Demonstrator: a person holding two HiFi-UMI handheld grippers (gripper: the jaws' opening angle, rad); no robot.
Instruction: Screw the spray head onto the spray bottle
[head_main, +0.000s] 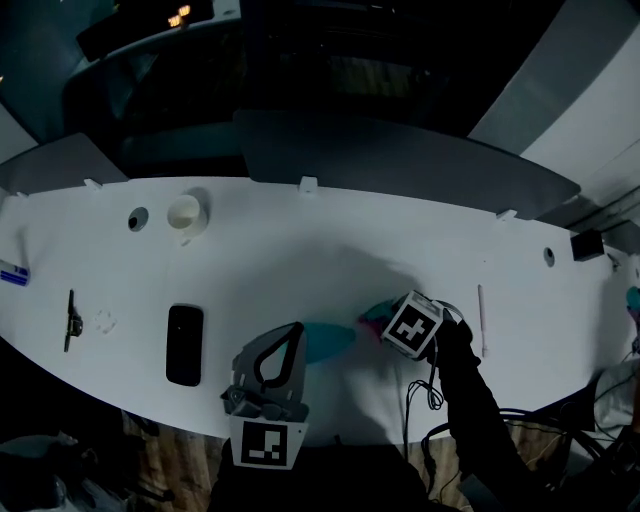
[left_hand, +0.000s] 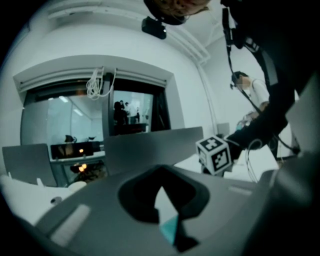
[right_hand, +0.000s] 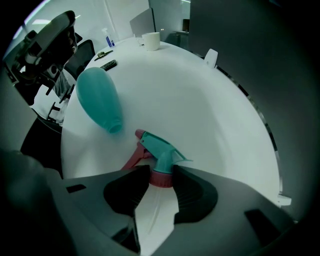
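Right gripper (right_hand: 161, 176) pinches 1 spray head (right_hand: 163, 149) by its pink collar near 1 teal bottle (right_hand: 97, 97); left gripper (left_hand: 160, 172) closed, empty.

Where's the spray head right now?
The spray head is low-centre in the right gripper view, clamped by its collar in the right gripper, beside the teal bottle.

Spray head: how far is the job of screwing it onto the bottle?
Done: nothing; the spray bottle lies apart, neck bare. In hand: the right hand-held gripper straddles the collar of the spray head; grip unclear. Remaining: lifting it, holding the bottle, screwing on.
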